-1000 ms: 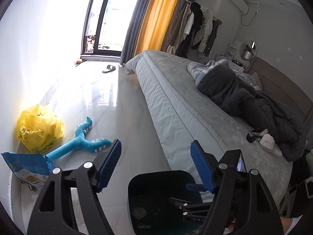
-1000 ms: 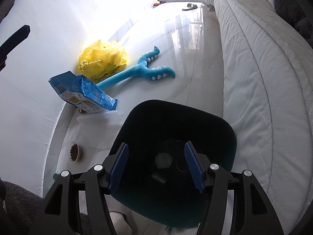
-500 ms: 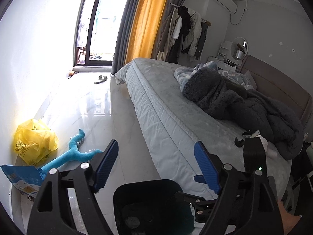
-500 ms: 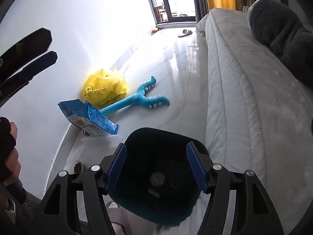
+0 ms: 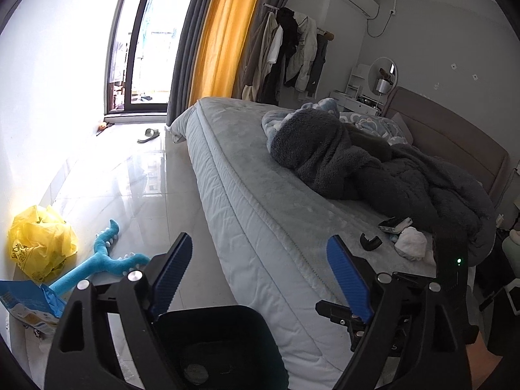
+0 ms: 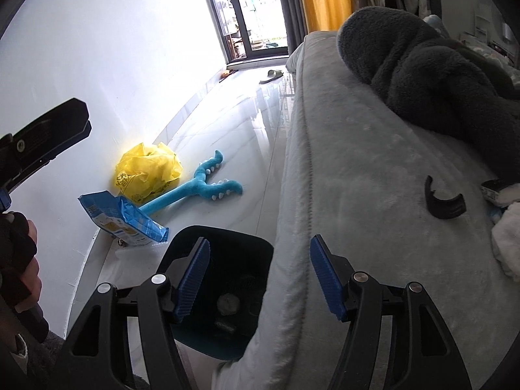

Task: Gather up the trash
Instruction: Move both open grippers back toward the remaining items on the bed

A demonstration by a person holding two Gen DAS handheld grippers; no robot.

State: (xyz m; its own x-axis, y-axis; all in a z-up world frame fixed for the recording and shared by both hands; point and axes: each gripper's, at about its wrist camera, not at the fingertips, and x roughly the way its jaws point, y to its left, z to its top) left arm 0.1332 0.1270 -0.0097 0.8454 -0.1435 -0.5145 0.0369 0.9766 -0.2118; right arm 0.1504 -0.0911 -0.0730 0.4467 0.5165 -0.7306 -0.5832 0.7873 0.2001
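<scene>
Both views have swung up off the bin [image 6: 227, 253] toward the bed [image 6: 357, 169]; right gripper [image 6: 260, 276] and left gripper [image 5: 260, 276] both spread, empty; next trash probably the white wad [image 5: 410, 243] at 3 o'clock; bin at 6.

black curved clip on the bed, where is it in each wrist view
Left wrist: the black curved clip lies right of centre on the bed, just left of the white cloth.
Right wrist: far right, mid-height on the bed.
Shared landmark: the blue plush toy on the floor.
</scene>
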